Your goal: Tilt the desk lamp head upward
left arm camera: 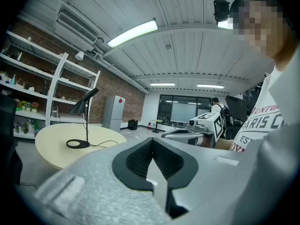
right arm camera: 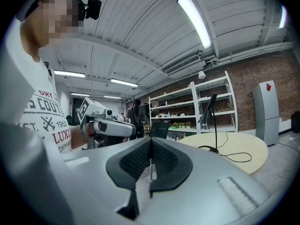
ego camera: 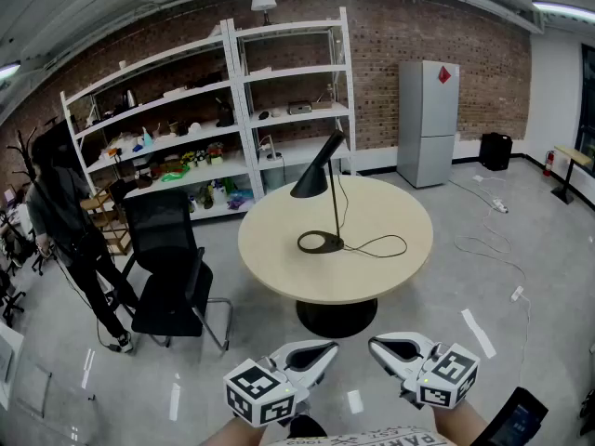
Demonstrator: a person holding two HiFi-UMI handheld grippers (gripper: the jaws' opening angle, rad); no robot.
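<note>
A black desk lamp stands on a round beige table. Its cone head slopes down to the left above a ring base, and its cord loops to the right. Both grippers hover low, well short of the table and touching nothing. My left gripper is shut and empty; in its own view the lamp is far off at the left. My right gripper is also shut and empty, with the lamp far off at the right.
A black office chair stands left of the table. White shelves with small items and a grey fridge line the brick wall. A person in dark clothes stands at far left. Cables lie on the floor at right.
</note>
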